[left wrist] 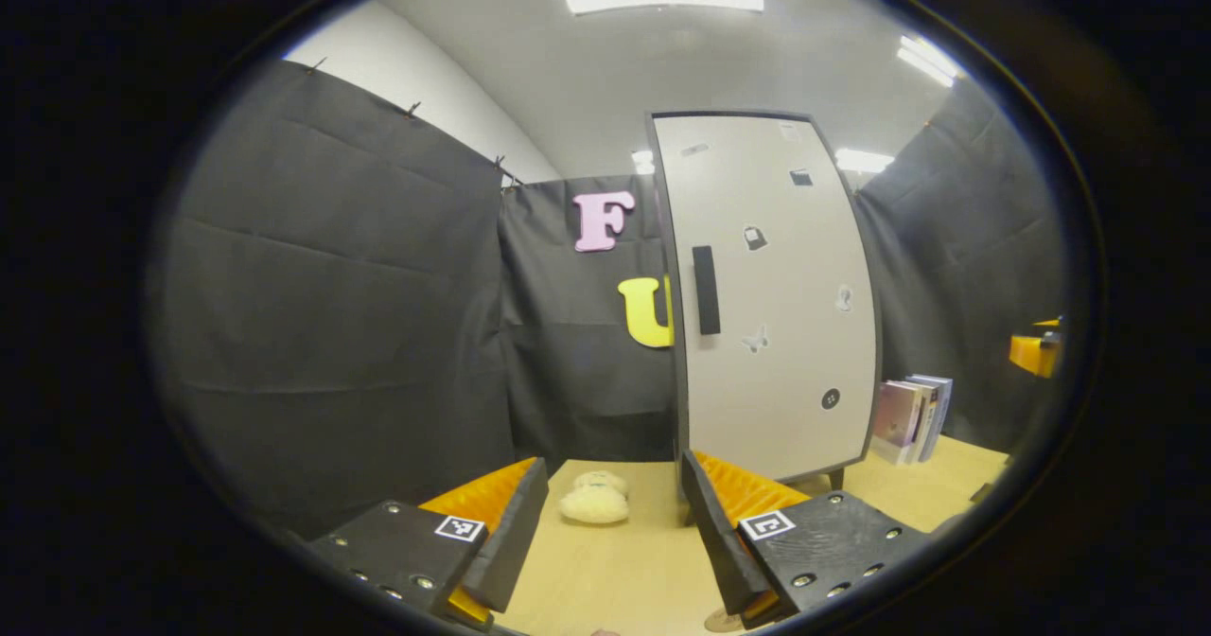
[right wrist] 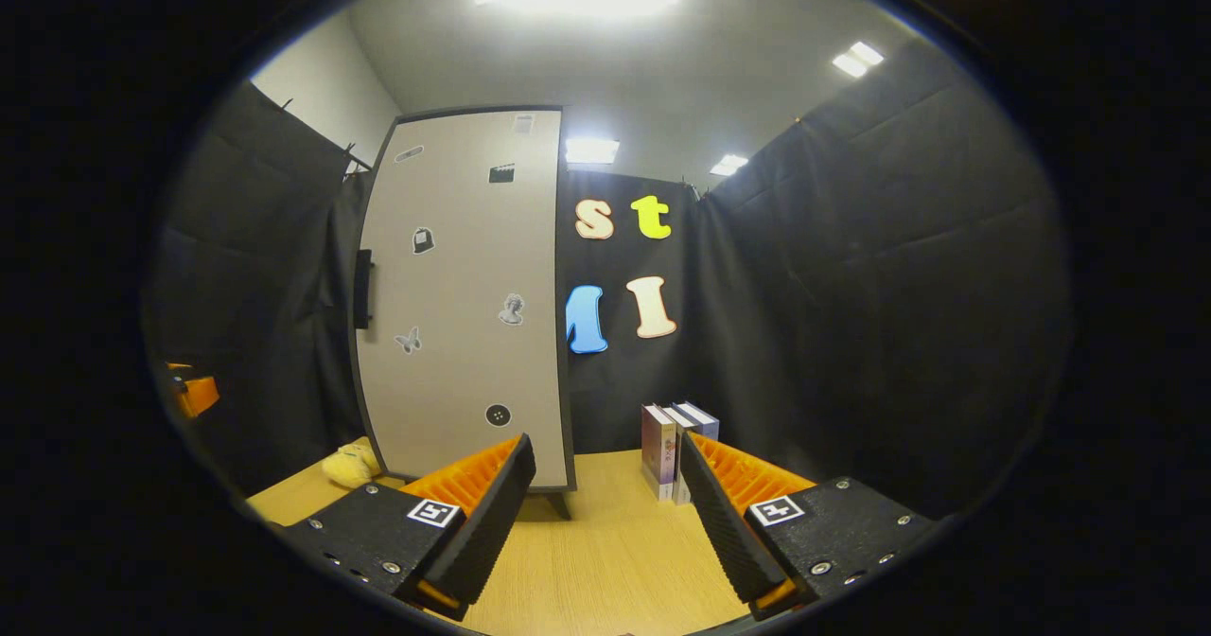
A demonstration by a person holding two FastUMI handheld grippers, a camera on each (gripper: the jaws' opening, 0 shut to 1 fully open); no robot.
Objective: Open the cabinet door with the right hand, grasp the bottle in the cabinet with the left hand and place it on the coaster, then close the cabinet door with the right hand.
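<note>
We see the cabinet door (right wrist: 464,305) closed, its handle (left wrist: 705,290) untouched, so every step remains. The left gripper (left wrist: 613,532) and right gripper (right wrist: 605,513) gape wide, holding nothing.

You won't find readable words or numbers here: the stickers on the cabinet door (left wrist: 771,295) are small pictures, and the books (right wrist: 674,449) right of it are too blurred.
</note>
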